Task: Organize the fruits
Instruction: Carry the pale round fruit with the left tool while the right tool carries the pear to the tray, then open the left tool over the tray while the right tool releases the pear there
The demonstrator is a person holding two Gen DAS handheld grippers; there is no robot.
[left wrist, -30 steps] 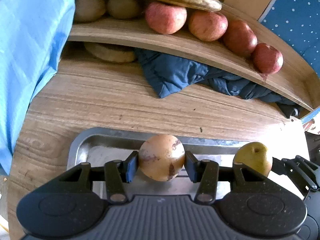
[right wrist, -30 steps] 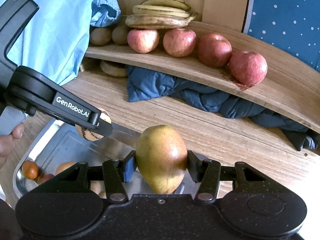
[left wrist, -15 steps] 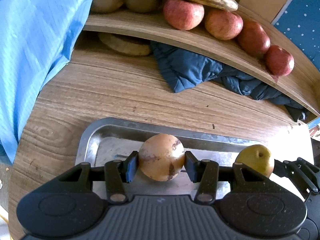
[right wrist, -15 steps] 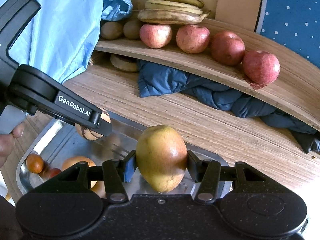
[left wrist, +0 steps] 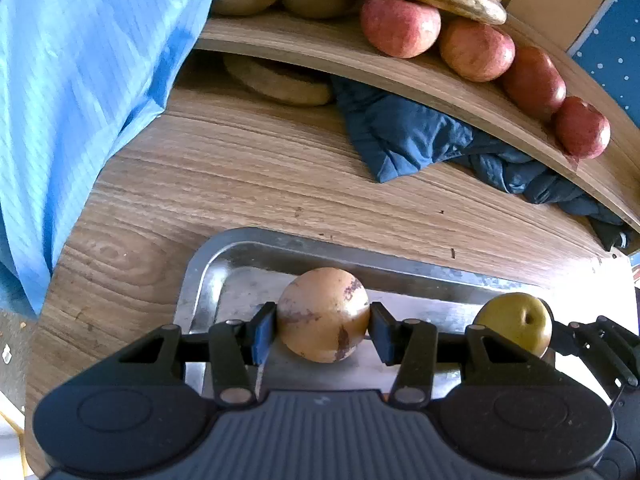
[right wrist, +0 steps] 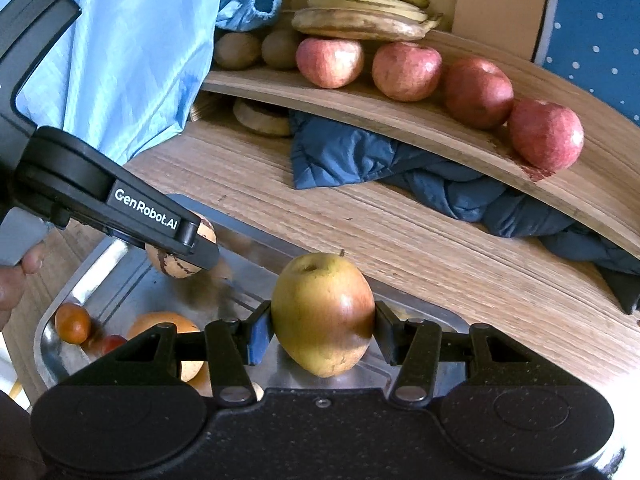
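Fruit stays clamped as before: our left hand-held gripper (left wrist: 323, 326) grips a tan round fruit (left wrist: 323, 314), our right hand-held gripper (right wrist: 322, 330) a yellow-green apple (right wrist: 322, 314), both above the steel tray (left wrist: 256, 248); shelving comes next.

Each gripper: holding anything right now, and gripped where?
Left gripper: round tan brown-blotched fruit, pinched at its widest sides. Right gripper: yellow-green, red-blushed apple, pinched across its middle, stem dimple up.

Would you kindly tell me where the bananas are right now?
In the right wrist view, the bananas lie at the shelf's left end, resting behind the leftmost red apples, right of the kiwis.
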